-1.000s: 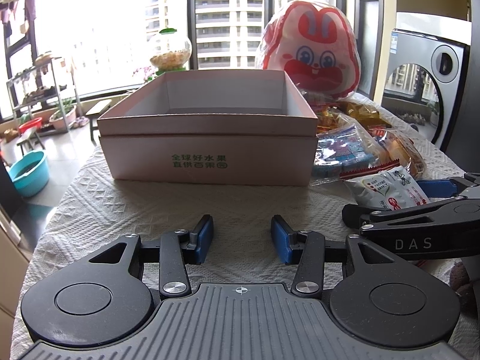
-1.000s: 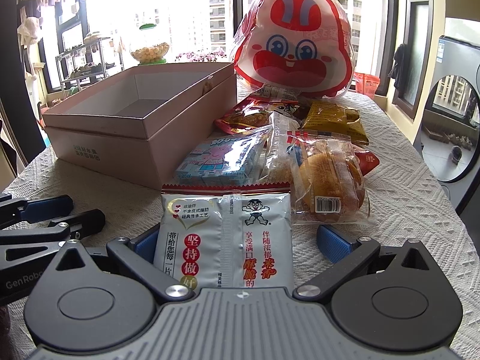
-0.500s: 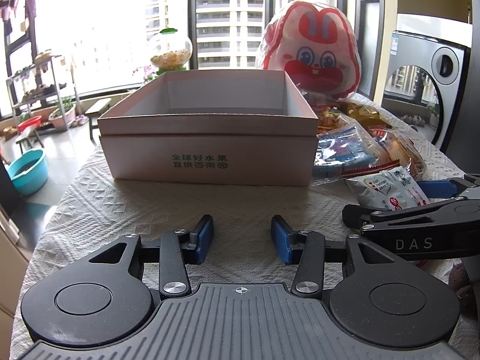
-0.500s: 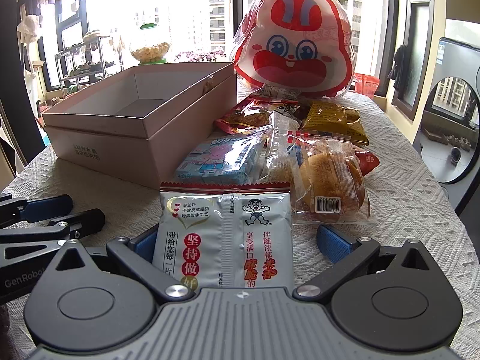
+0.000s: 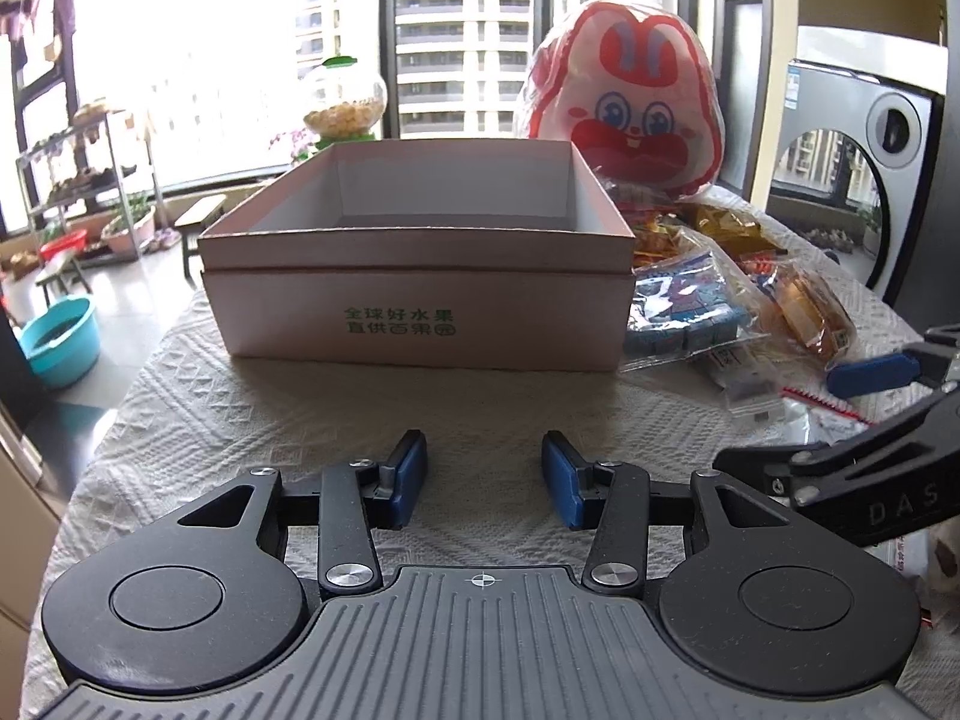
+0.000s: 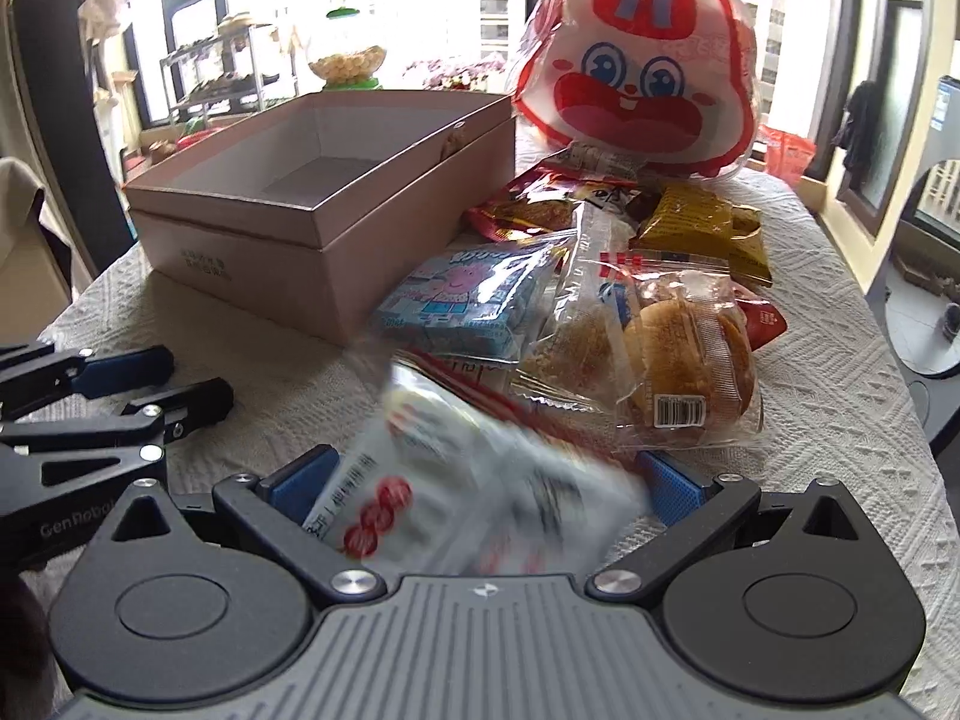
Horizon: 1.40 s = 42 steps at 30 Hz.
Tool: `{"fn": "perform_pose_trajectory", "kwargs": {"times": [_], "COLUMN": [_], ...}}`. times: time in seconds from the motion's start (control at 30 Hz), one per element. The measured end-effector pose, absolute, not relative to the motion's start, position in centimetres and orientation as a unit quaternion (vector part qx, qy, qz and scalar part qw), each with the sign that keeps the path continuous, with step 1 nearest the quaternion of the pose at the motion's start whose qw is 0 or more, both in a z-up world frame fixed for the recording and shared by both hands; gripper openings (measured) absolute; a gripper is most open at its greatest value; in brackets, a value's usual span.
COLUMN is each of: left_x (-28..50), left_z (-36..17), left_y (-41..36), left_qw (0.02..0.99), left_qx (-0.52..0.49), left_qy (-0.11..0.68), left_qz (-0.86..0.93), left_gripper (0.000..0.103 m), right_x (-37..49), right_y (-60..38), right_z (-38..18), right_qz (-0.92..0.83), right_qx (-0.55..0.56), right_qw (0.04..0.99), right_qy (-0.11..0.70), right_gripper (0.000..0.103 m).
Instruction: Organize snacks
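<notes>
The right tongs (image 6: 486, 483) have the white snack packet (image 6: 474, 480) between their blue pads, spread wide across the packet's breadth; the packet is blurred and tilted, its top corner swung toward eleven o'clock, so whether the pads are truly pressing on it or it merely sits between them I cannot tell for certain, though it looks lifted off the table (image 6: 840, 390) and therefore most likely gripped; its long axis runs roughly away from the camera, along the fingers; the open pink box (image 6: 312, 204) lies at about ten o'clock from these tongs in the right wrist view, well apart from the packet, its floor bare as far as can be seen; the remaining snacks, a blue cartoon pack (image 6: 462, 300), a bagged bun (image 6: 684, 354), a yellow bag (image 6: 702, 228) and the big rabbit-face bag (image 6: 636, 60), are heaped at twelve to one o'clock, just beside the box's near wall; the left tongs (image 5: 485, 477) hover over the tablecloth with nothing between their pads, about half open and closing a little, the box straight ahead at twelve o'clock; the right hand is plainly the nearer to the packet and has it, so the coming move turns, I judge, on carrying it up and over toward ten o'clock, clearing the box's rim before letting go.
</notes>
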<state>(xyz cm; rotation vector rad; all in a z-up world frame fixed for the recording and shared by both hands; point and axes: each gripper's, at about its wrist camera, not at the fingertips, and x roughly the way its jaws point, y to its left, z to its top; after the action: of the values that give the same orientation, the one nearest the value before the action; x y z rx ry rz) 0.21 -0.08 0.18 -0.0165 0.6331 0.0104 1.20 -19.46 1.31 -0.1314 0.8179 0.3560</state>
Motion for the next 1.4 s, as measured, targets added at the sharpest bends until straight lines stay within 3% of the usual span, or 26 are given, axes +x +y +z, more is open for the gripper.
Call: {"fn": "perform_pose_trajectory", "kwargs": {"times": [0.17, 0.4, 0.47, 0.63, 0.77, 0.9, 1.17, 1.4], "left_x": [0.0, -1.3, -1.3, -0.6, 0.7, 2.9, 3.2, 2.5], "left_z": [1.9, 5.3, 5.7, 4.3, 3.4, 4.8, 4.4, 4.0], "left_y": [0.5, -1.9, -2.4, -3.2, -3.7, -5.8, -5.6, -3.6], "left_qw": [0.929, 0.937, 0.935, 0.917, 0.907, 0.928, 0.933, 0.926], "left_qx": [-0.094, -0.06, -0.047, -0.056, -0.088, -0.035, -0.048, -0.08], "left_qy": [0.355, 0.329, 0.334, 0.374, 0.38, 0.337, 0.331, 0.346], "left_qz": [-0.046, -0.097, -0.107, -0.13, -0.158, -0.156, -0.132, -0.13], "left_gripper": [0.047, 0.047, 0.047, 0.047, 0.047, 0.047, 0.047, 0.047], "right_x": [0.9, 1.3, 1.4, -1.4, -3.7, -3.1, -2.6, 3.8], "right_y": [-20.4, -20.6, -22.4, -28.9, -32.5, -33.9, -29.9, -25.8], "right_z": [1.5, 2.1, 3.4, 7.4, 6.9, 5.8, 5.7, 4.2], "right_qz": [0.213, 0.239, 0.228, 0.156, 0.061, 0.07, 0.11, 0.134], "right_qx": [-0.08, -0.1, -0.062, -0.007, 0.005, 0.023, -0.027, -0.054], "right_qw": [0.886, 0.871, 0.877, 0.936, 0.963, 0.953, 0.953, 0.931], "right_qy": [0.404, 0.417, 0.418, 0.317, 0.261, 0.292, 0.28, 0.337], "right_gripper": [0.103, 0.102, 0.086, 0.089, 0.09, 0.09, 0.09, 0.09]}}
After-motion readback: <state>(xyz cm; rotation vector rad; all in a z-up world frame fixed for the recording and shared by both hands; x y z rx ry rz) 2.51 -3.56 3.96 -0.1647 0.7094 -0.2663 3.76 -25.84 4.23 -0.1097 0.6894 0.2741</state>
